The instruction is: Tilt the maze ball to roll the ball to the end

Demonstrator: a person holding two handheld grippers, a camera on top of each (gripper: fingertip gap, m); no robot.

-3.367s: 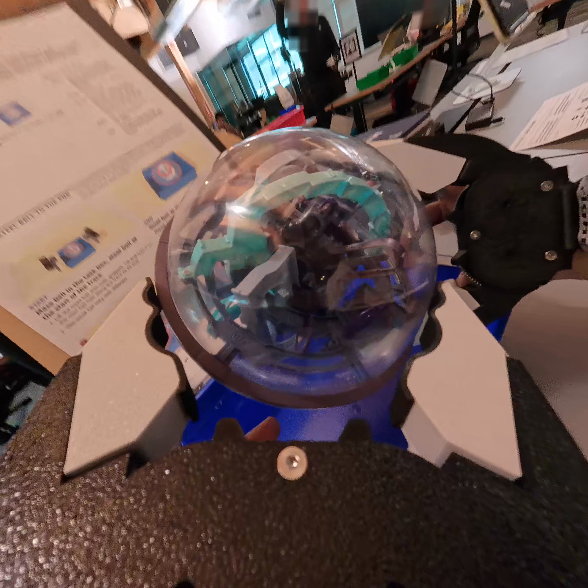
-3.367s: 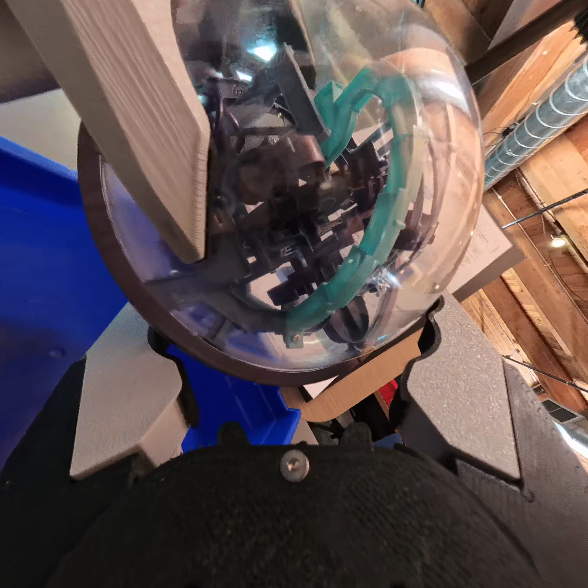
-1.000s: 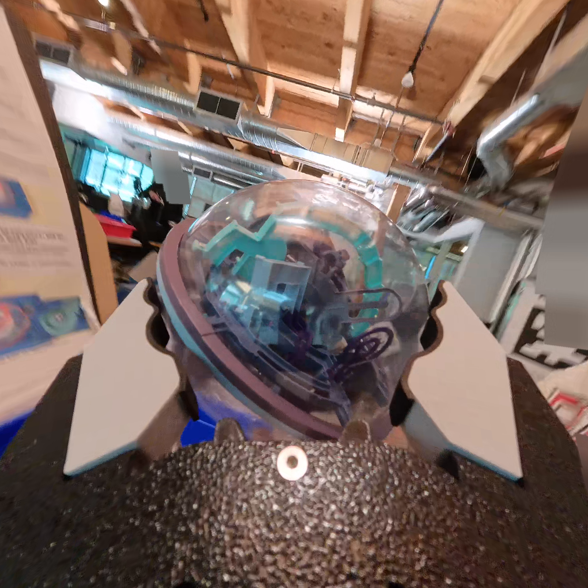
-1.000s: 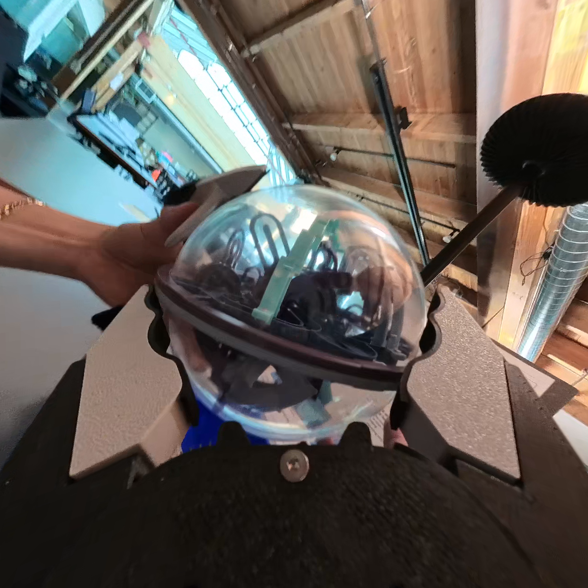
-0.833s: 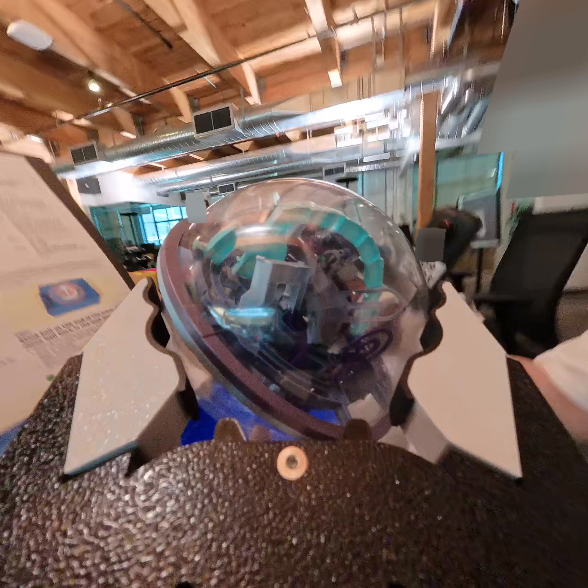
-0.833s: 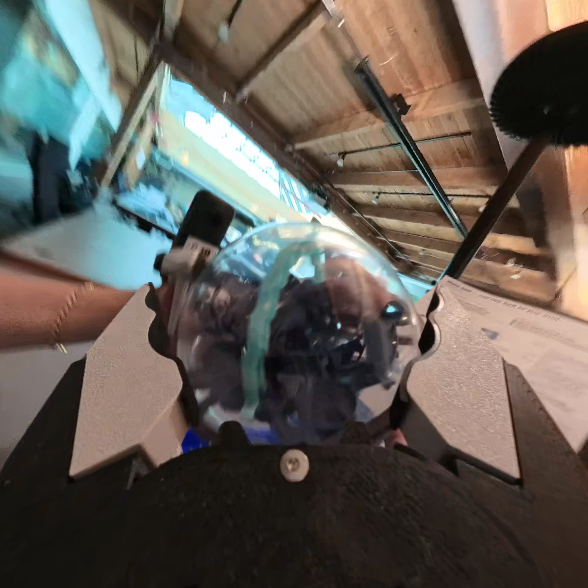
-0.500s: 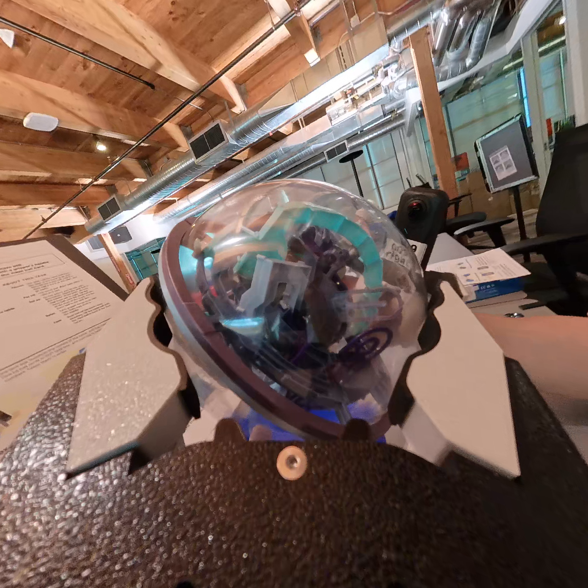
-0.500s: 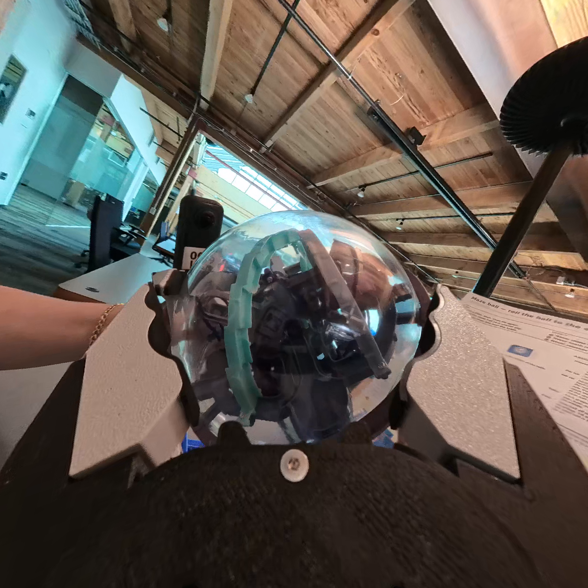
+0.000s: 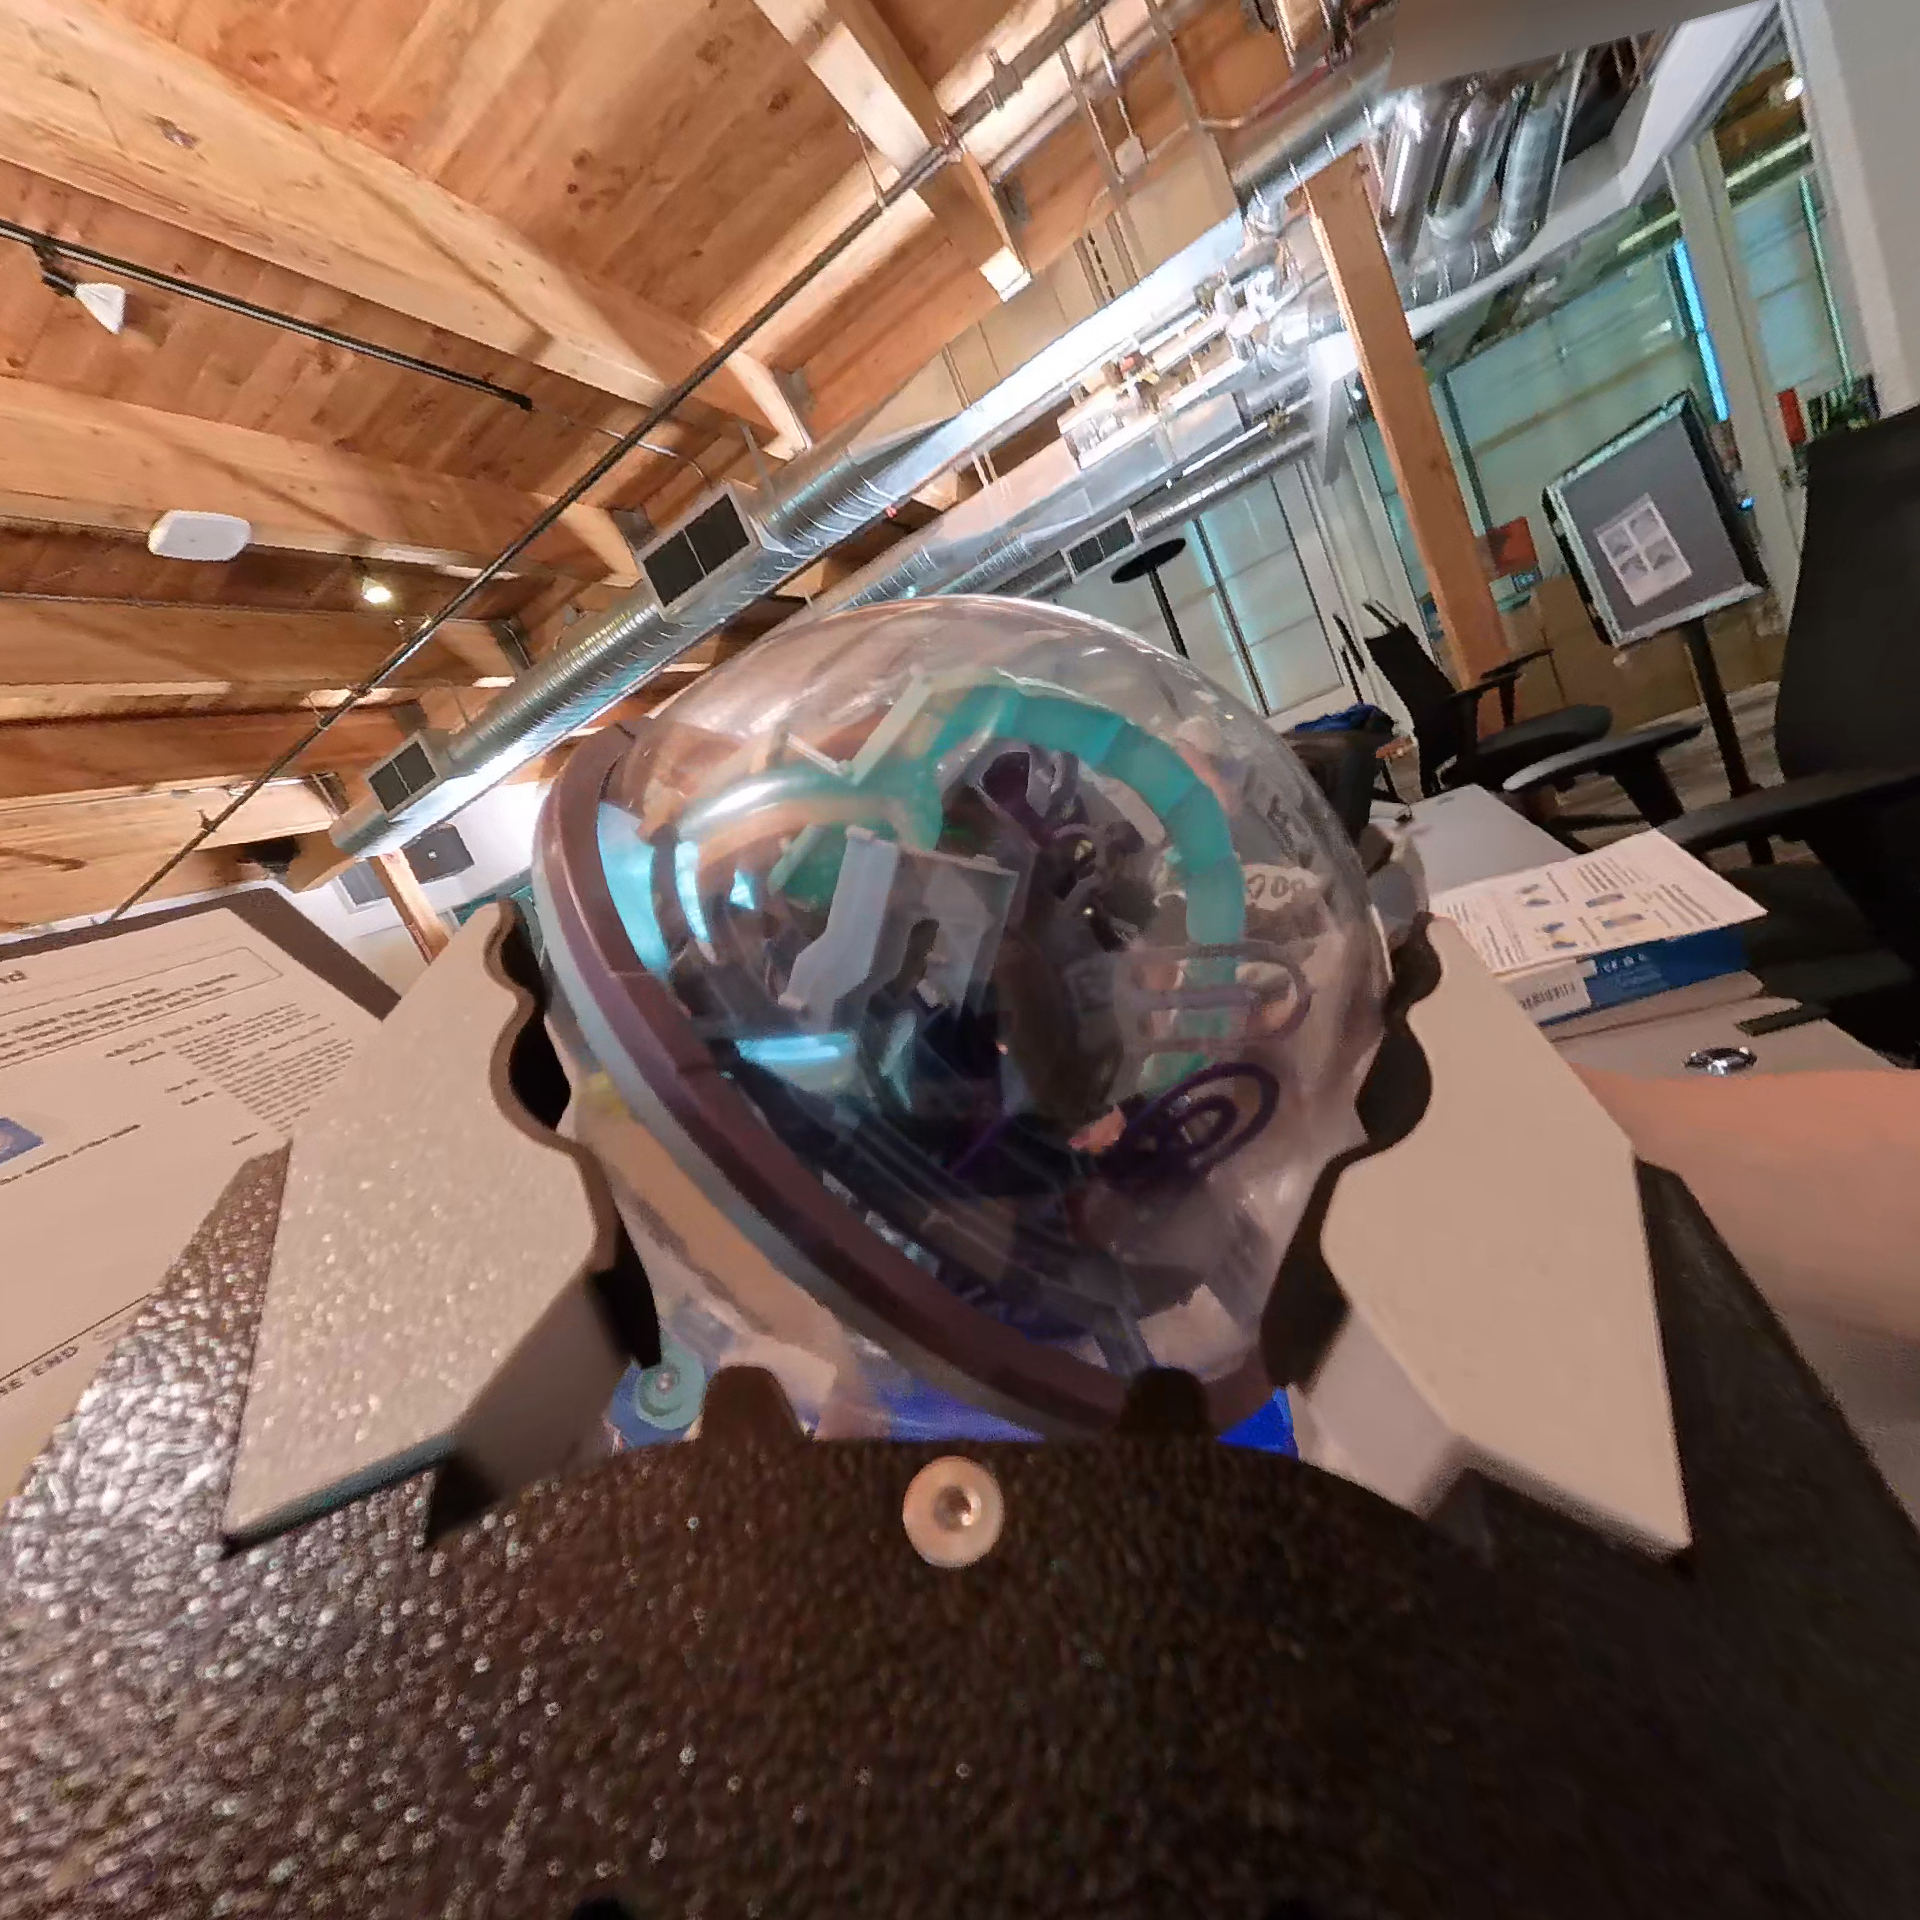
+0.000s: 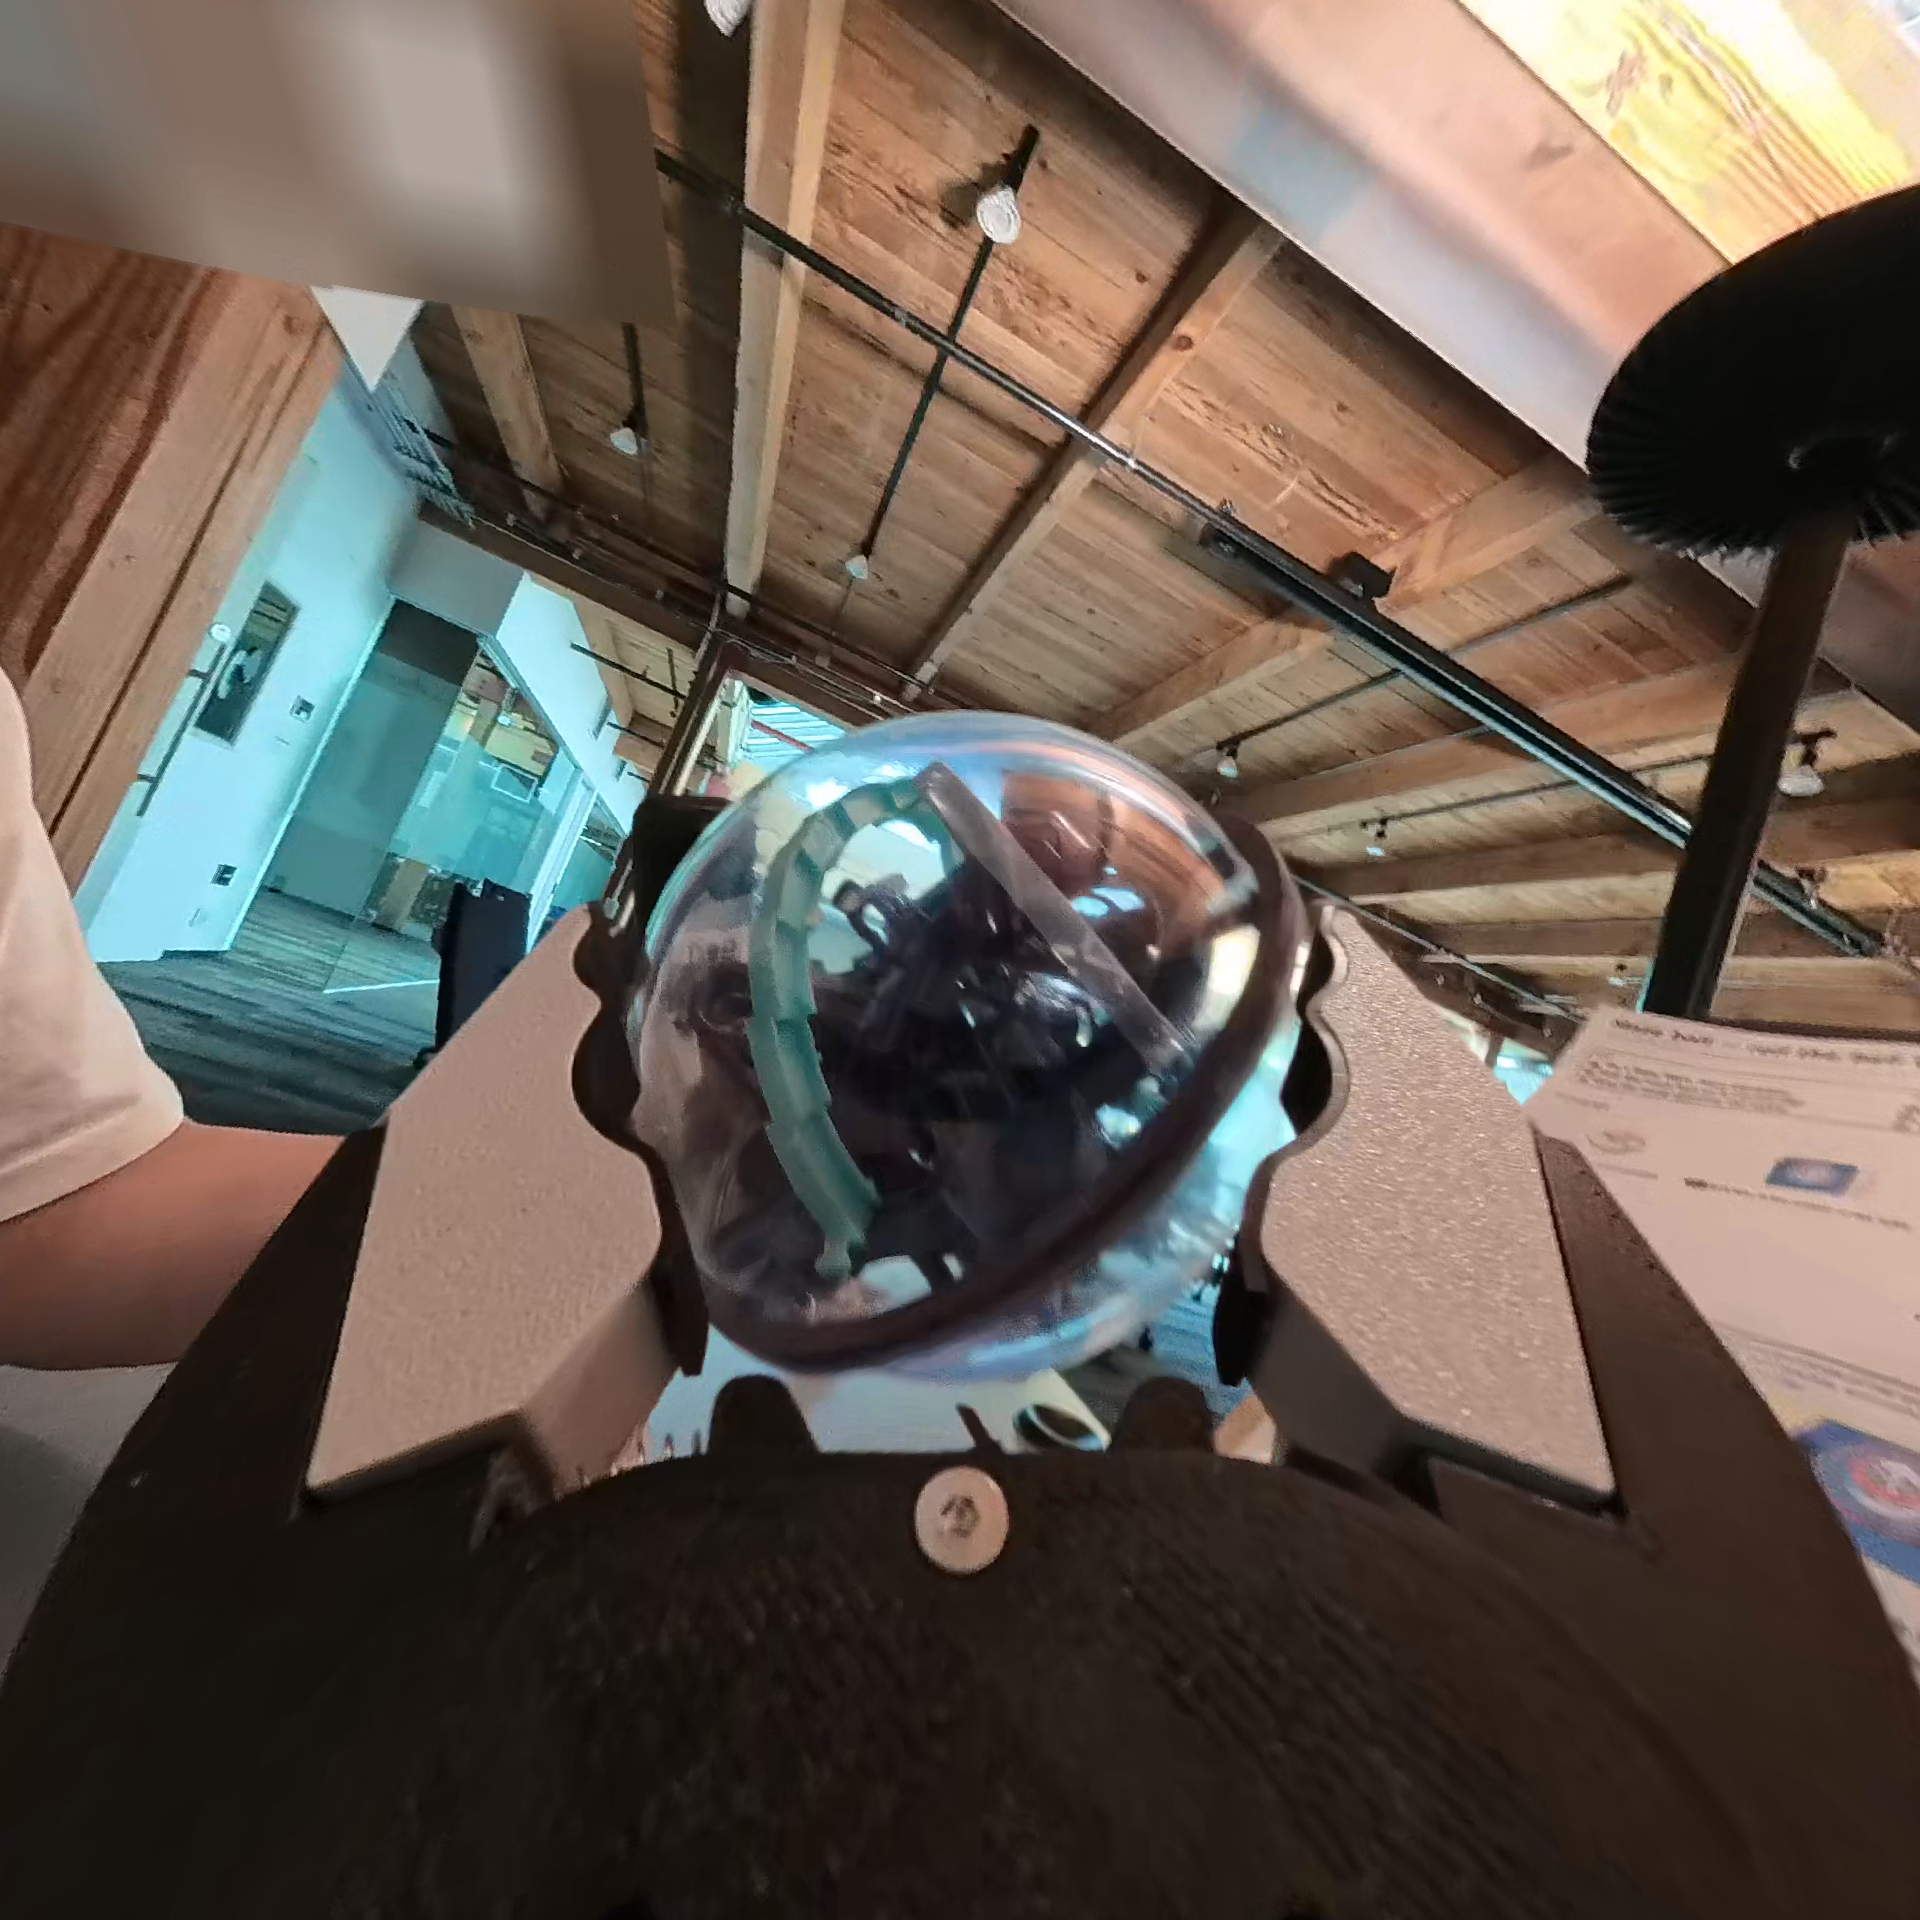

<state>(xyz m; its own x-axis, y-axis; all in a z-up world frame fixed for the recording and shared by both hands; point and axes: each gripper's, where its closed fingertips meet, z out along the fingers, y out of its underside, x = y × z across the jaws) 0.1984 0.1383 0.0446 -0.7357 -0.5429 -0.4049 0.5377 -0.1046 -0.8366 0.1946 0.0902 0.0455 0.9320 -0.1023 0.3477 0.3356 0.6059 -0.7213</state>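
You held both tools tipped upward toward the timber ceiling [image 9: 436, 208], each gripping the maze ball [image 9: 966, 997] between its fingers. Your left tool [image 9: 961, 987] clamped the sphere at its sides, the dark seam ring [image 9: 790, 1174] running diagonally — low on the right. Your right tool [image 10: 951, 1023] pinched it too, seam ring [image 10: 1039, 1320] low, teal track [image 10: 795, 1060] curving on the left. Your forearm [image 10: 156, 1247] showed at left. Half a second earlier the right view sat more level; the ball had since rolled, ring dropping lower. The small ball inside could not be made out.
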